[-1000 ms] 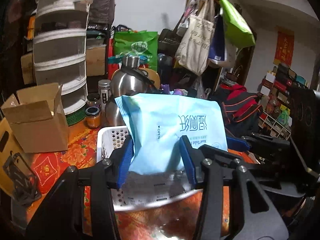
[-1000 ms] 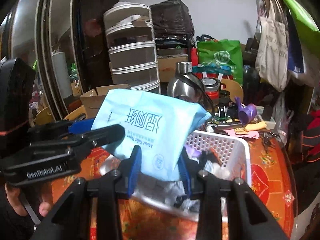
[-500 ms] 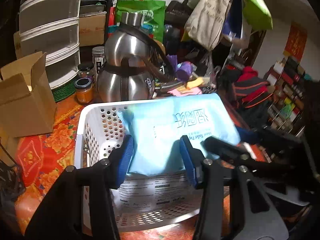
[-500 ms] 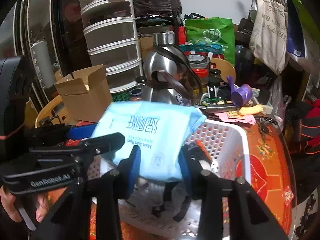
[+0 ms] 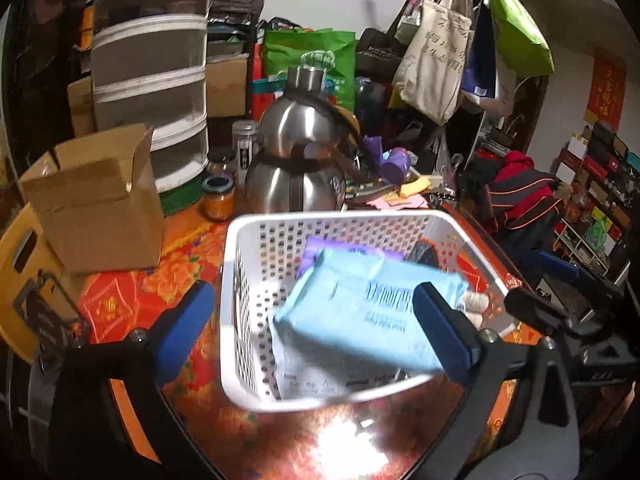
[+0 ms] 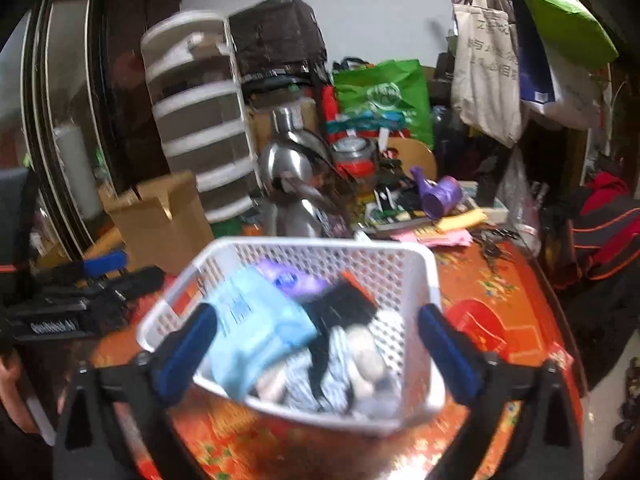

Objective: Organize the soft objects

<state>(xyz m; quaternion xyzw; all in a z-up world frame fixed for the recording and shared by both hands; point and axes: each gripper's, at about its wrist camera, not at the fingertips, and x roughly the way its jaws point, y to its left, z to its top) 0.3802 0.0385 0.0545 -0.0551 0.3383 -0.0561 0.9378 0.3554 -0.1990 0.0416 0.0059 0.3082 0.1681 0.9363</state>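
A light blue tissue pack [image 5: 360, 316] lies loose in the white perforated basket [image 5: 248, 264], on top of other soft items. It also shows in the right wrist view [image 6: 256, 332], beside a purple pack [image 6: 288, 280] and dark and striped cloth [image 6: 344, 352] in the basket [image 6: 416, 280]. My left gripper [image 5: 316, 328] is open, its blue pads spread wide just in front of the basket. My right gripper [image 6: 316, 344] is open too, its pads at either side of the basket's near rim. Neither holds anything.
A steel kettle [image 5: 300, 168] stands behind the basket. An open cardboard box [image 5: 96, 200] sits at the left, with jars [image 5: 218, 200] and a tiered mesh rack [image 5: 148, 80] behind. Clutter [image 6: 440, 200] covers the back of the orange floral table [image 6: 512, 304]. Bags hang at the upper right.
Both grippers held the blue tissue pack above the basket and lowered it in. Both have now opened wide and let it go; it rests in the basket.
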